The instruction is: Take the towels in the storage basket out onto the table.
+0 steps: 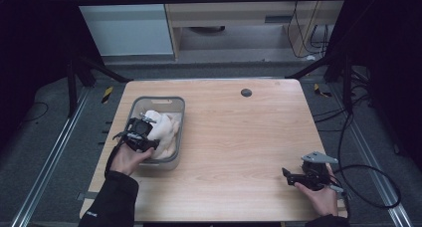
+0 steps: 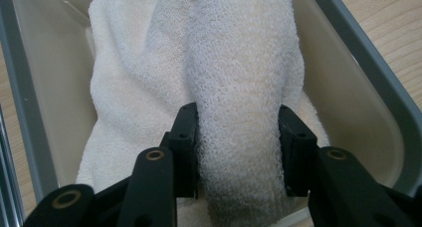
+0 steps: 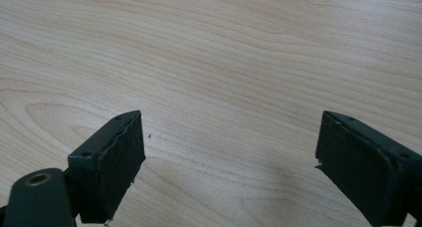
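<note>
A white towel (image 2: 239, 77) lies bunched in a grey plastic bin (image 1: 175, 107) at the table's left. My left gripper (image 1: 142, 132) reaches into the bin from the near side, and its two pads (image 2: 186, 137) press on a thick fold of the towel (image 1: 164, 130), one on each side. At the table's near right corner my right gripper (image 1: 293, 177) rests low over the bare wood, held by a hand. Its jaws stand wide apart in the right gripper view (image 3: 229, 162) with nothing between them.
The wooden table (image 1: 239, 137) has a small dark round cap (image 1: 246, 92) near its far edge. A black cable (image 1: 368, 187) trails off the right side. Metal rails and dark frame legs flank the table on the floor.
</note>
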The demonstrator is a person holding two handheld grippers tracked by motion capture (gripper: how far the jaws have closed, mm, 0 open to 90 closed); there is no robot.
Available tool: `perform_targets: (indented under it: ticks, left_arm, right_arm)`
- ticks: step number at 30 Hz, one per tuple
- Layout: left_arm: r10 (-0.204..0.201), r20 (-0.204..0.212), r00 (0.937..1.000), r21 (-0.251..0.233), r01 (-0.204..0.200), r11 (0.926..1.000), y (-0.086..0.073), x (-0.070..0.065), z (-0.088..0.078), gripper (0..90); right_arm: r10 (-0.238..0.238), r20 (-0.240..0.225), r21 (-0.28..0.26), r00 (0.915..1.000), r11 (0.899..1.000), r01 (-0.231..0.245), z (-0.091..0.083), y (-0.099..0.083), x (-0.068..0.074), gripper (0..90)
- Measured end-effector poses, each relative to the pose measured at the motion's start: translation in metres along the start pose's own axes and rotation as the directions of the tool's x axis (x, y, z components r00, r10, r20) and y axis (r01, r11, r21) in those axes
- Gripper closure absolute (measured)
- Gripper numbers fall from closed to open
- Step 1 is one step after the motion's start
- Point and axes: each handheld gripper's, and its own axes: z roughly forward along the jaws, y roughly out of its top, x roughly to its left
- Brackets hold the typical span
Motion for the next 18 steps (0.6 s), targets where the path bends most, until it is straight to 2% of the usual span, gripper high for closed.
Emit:
perform_targets:
  ticks: [9, 18]
  left_arm:
    - [0.0, -0.015, 0.9999, -0.029, -0.001, 0.9996, 0.003, 0.005, -0.01, 64.1]
    - [0.003, -0.023, 0.9997, -0.083, -0.005, 0.9966, 0.012, 0.009, -0.034, 66.0]
  right_arm:
    - [-0.013, 0.005, -0.002, 0.9999, 1.0, 0.013, 0.001, 0.0, -0.001, 11.9]
    - [-0.003, 0.0, 0.002, 1.0, 1.0, 0.003, 0.0, 0.0, 0.0, 11.9]
